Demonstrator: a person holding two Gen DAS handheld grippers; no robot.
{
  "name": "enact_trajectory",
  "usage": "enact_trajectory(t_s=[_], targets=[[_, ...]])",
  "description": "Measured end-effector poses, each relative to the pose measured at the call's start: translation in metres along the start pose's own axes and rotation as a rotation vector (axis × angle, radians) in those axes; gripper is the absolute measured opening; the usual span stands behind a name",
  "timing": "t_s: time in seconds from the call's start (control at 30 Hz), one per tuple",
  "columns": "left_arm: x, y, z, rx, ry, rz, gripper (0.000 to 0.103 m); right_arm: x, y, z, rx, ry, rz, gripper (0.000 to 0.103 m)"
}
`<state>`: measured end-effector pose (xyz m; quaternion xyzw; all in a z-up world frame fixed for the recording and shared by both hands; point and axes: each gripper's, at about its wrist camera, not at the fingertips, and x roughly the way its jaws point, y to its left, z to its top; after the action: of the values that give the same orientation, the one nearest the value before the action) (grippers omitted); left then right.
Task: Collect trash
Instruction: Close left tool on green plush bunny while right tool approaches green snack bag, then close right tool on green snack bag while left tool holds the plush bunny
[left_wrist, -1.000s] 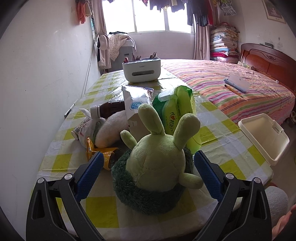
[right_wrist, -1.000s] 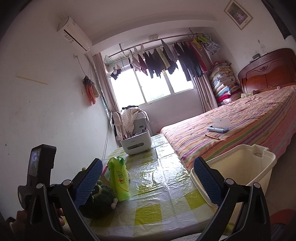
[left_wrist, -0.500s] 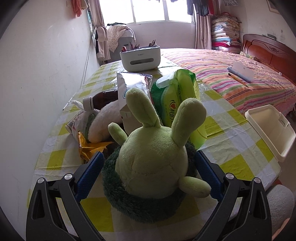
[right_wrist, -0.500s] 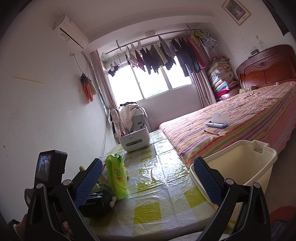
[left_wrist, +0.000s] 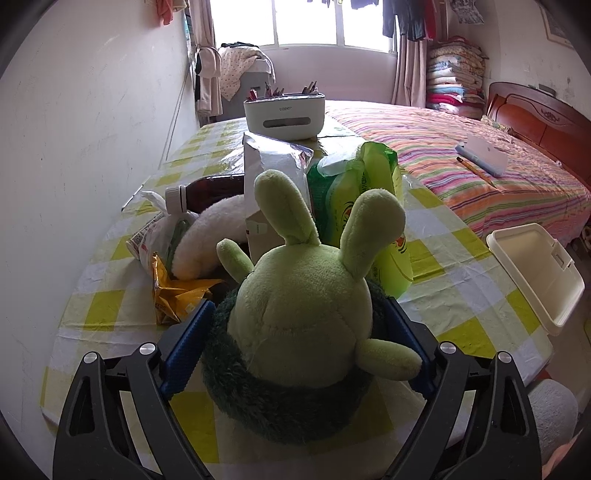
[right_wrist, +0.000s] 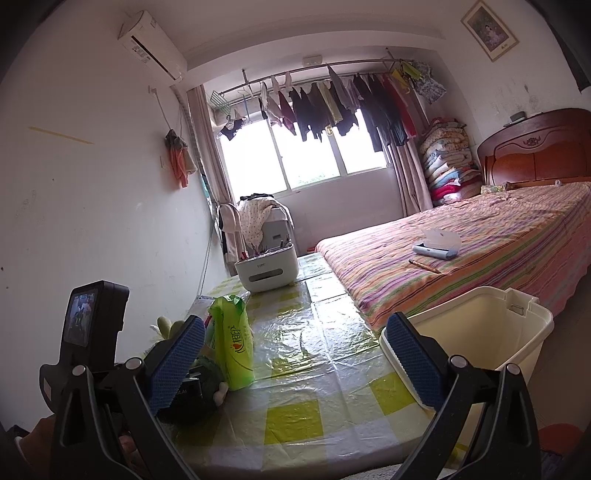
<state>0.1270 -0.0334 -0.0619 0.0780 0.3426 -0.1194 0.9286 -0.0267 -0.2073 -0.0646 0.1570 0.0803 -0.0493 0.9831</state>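
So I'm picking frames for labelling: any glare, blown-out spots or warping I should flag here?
Left wrist view: window blown out, plush toy sharp, walls bow from the fisheye. Right wrist view: window overexposed behind silhouetted hanging clothes, glare on the clear table cover, dark vignette in the corners.

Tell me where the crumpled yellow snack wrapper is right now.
In the left wrist view the yellow snack wrapper lies on the checked tablecloth, left of the green plush toy and just below the white plush.
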Motion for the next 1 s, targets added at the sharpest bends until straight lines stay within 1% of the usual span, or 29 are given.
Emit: enact_trajectory(t_s=[0.17, 0.3, 0.43, 0.57, 0.63, 0.7, 0.83, 1.0], targets=[[-0.002, 0.002, -0.001, -0.004, -0.010, -0.002, 0.079, 0.004, 0.003, 0.000, -0.009, 0.014, -0.002, 0.096], [-0.005, 0.002, -0.002, -0.001, -0.026, 0.009, 0.073, 0.013, 0.003, 0.002, -0.001, 0.039, 0.007, 0.096], [-0.012, 0.008, -0.001, -0.028, -0.049, 0.008, 0.073, 0.033, 0.009, 0.005, 0.002, 0.070, 0.048, 0.096], [-0.022, 0.016, -0.002, -0.040, -0.080, 0.006, 0.073, 0.051, 0.030, 0.006, -0.064, 0.082, 0.102, 0.096], [-0.026, 0.022, -0.004, -0.049, -0.091, 0.002, 0.073, 0.064, 0.034, 0.008, -0.065, 0.108, 0.130, 0.096], [-0.031, 0.028, -0.005, -0.061, -0.096, -0.011, 0.073, 0.080, 0.032, 0.011, -0.037, 0.144, 0.160, 0.096], [-0.038, 0.036, -0.011, -0.060, -0.098, -0.031, 0.073, 0.115, 0.030, 0.012, 0.001, 0.232, 0.181, 0.096], [-0.056, 0.049, -0.020, -0.062, -0.143, -0.038, 0.074, 0.148, 0.041, 0.004, -0.045, 0.349, 0.184, 0.096]])
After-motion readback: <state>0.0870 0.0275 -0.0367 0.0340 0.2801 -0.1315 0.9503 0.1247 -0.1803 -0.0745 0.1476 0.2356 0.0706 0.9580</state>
